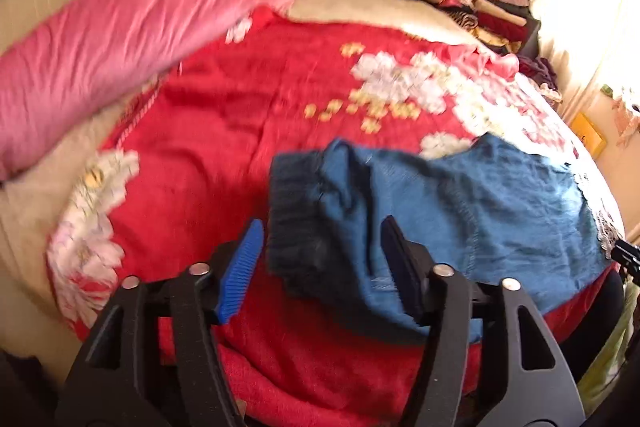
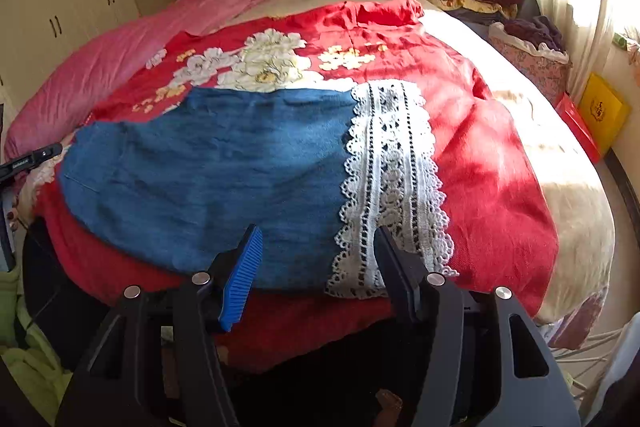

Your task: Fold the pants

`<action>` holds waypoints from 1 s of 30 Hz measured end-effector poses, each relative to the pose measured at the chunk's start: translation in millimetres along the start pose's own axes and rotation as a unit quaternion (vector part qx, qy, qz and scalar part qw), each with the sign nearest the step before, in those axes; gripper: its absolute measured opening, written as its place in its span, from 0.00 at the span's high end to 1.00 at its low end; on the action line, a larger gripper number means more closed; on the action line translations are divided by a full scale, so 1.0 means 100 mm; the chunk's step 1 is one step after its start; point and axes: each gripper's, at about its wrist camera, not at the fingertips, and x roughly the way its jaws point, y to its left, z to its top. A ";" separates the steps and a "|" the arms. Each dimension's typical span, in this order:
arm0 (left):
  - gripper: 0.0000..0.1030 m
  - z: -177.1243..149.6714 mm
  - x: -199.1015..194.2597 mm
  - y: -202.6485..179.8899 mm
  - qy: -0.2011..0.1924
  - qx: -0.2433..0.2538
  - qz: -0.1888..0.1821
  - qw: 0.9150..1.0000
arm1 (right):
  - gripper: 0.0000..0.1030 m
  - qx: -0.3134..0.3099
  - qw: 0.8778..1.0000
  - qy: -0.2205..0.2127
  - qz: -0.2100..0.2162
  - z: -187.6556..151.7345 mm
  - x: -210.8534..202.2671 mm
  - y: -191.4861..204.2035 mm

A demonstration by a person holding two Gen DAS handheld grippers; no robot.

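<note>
The left hand-held gripper (image 1: 322, 251) gaped wide over the pants' (image 1: 440, 211) dark waistband (image 1: 296, 219), gripping nothing; the right hand-held gripper (image 2: 318, 259) hung equally wide, empty, at their lace hem (image 2: 390, 179) on the bed (image 2: 492, 163).

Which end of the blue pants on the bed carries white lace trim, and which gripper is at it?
The hem end, at the right gripper, has the lace band. The other end, at the left gripper, has a dark ribbed waistband and no lace.

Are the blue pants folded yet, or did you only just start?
Only starting. Done: the blue pants lie spread on the red blanket, lace hem at one end. In hand: nothing; left tongs and right tongs are open. Left: every fold.
</note>
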 end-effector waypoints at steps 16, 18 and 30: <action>0.23 -0.47 0.61 -1.32 0.113 0.149 -0.115 0.975 | 0.42 -0.010 0.995 0.092 0.026 -0.17 0.50 0.28; 0.23 -0.57 0.73 -1.24 0.130 0.146 -0.113 0.974 | 0.42 -0.010 0.995 0.091 0.027 -0.17 0.51 0.28; 0.21 -0.32 0.37 -1.19 0.078 0.125 -0.135 0.980 | 0.38 0.006 0.999 0.031 0.018 -0.03 0.18 0.16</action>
